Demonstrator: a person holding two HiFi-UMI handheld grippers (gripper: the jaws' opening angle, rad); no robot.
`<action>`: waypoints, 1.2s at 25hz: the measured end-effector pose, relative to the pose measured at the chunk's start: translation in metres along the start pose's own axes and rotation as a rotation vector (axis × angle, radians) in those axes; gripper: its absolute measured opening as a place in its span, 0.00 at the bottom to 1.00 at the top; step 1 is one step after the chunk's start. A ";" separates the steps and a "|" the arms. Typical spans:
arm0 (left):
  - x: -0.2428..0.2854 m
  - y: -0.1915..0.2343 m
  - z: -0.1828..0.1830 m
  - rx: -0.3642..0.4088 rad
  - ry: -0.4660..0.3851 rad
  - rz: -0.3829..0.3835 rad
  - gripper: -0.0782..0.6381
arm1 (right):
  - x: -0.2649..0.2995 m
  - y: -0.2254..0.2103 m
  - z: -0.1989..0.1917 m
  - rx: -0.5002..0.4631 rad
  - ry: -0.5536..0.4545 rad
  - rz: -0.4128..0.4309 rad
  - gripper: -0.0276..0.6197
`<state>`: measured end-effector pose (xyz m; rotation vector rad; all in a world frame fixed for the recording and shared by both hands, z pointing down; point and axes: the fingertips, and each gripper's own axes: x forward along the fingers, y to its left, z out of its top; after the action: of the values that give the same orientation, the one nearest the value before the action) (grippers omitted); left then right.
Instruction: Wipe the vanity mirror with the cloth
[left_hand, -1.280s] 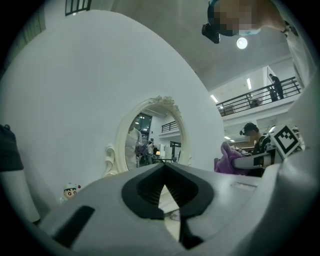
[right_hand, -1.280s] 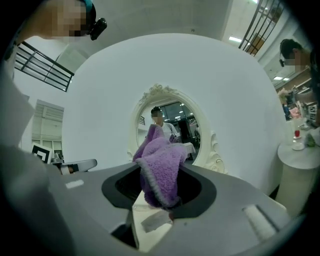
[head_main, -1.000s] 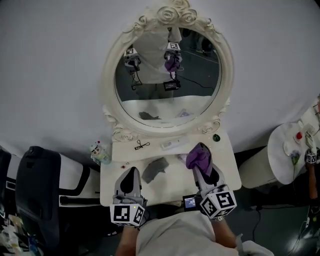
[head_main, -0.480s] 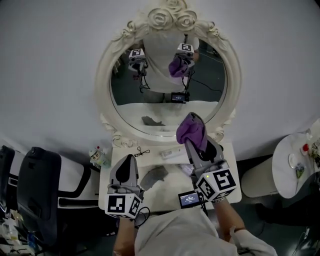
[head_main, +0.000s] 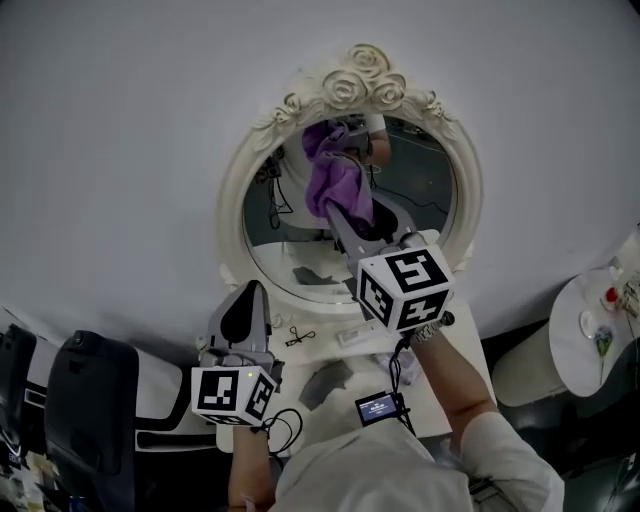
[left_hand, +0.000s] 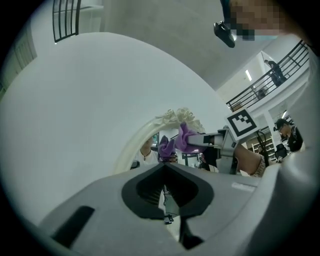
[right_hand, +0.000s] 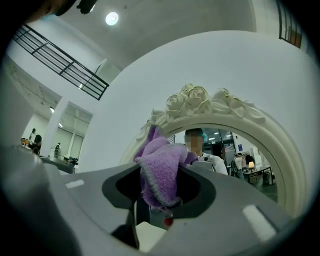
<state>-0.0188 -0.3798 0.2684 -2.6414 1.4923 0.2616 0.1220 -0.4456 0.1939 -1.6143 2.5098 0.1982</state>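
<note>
- The right gripper (head_main: 340, 215) was raised in front of the vanity mirror (head_main: 425, 185), with its marker cube towards the camera and the person's forearm below it.
- Its jaws were clamped on the purple cloth (head_main: 335, 175). In the right gripper view the bunched cloth (right_hand: 160, 170) filled the gap between the jaws of that gripper (right_hand: 159, 192), with a fold spilling over the top.
- The cloth sat at the upper left part of the glass, just under the carved roses on the frame's top edge. It met its own reflection there, so it appeared to touch the glass.
- From the left gripper view the cloth (left_hand: 185, 140) showed at the mirror's (left_hand: 135, 145) top, with its purple reflection just beside it.
- The left gripper (head_main: 250, 295) hung low over the left edge of the vanity top (head_main: 320, 350), well apart from the glass. Its jaws were together with nothing between them (left_hand: 167, 185).
- A grey cloth (head_main: 330, 380) lay crumpled near the middle of the vanity top.
- A small dark metal tool (head_main: 295, 337) and a flat white object (head_main: 355, 335) lay towards the back edge, near the foot of the frame.
- A small lit screen (head_main: 378, 407) sat at the front edge.
- A black chair (head_main: 95, 400) stood off the left side, and a round white side table (head_main: 590, 330) off the right.
- The mirror (right_hand: 240, 150) reflected a person in a white top.
</note>
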 end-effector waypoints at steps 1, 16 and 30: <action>0.000 0.003 0.005 0.000 -0.005 -0.001 0.11 | 0.009 0.002 0.006 0.002 0.002 0.001 0.29; 0.023 0.008 0.008 -0.031 -0.022 -0.046 0.11 | 0.035 -0.052 0.029 -0.034 0.022 -0.147 0.28; 0.048 -0.034 0.002 -0.064 -0.041 -0.120 0.11 | -0.020 -0.146 0.016 -0.010 0.071 -0.363 0.28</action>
<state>0.0345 -0.4019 0.2568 -2.7445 1.3289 0.3569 0.2640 -0.4846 0.1777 -2.0751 2.2112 0.1106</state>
